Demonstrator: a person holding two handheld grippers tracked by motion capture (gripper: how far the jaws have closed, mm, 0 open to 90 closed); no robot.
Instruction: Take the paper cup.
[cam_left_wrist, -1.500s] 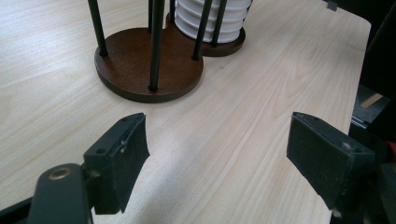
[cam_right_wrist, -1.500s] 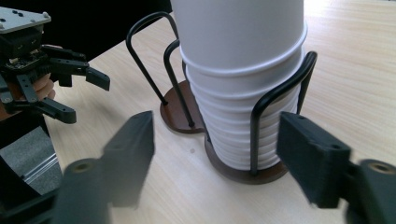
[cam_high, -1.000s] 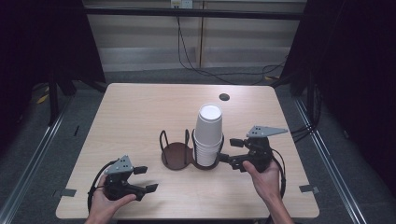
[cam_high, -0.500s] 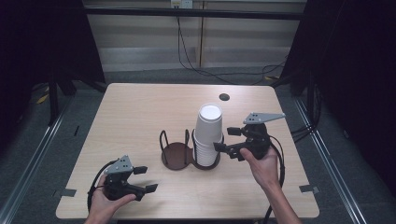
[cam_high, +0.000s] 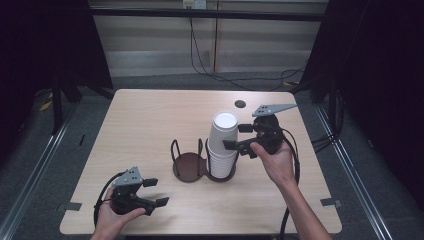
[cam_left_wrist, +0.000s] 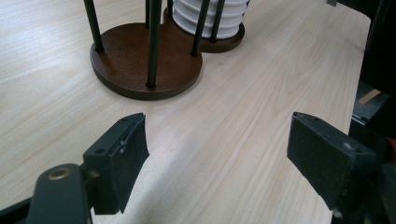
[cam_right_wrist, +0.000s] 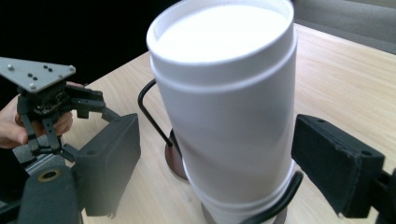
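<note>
A tall stack of white paper cups (cam_high: 223, 142) stands in the right ring of a dark brown two-ring wire holder (cam_high: 189, 166) at mid-table. My right gripper (cam_high: 236, 136) is raised beside the upper part of the stack. In the right gripper view its jaws (cam_right_wrist: 217, 163) stand open on either side of the cup stack (cam_right_wrist: 229, 116), with a gap on the left. My left gripper (cam_high: 156, 192) rests near the front left edge. Its jaws (cam_left_wrist: 217, 158) are apart over bare wood and face the holder (cam_left_wrist: 140, 65) and the stack's base (cam_left_wrist: 212, 18).
The holder's left ring holds no cups. A small dark round spot (cam_high: 240, 104) lies near the far edge of the wooden table (cam_high: 150, 125). Cables trail across the floor behind it. The left gripper (cam_right_wrist: 86, 105) shows at the left of the right gripper view.
My right gripper has risen from near the holder's base to the upper part of the cup stack and moved closer to it. The left gripper has stayed put.
</note>
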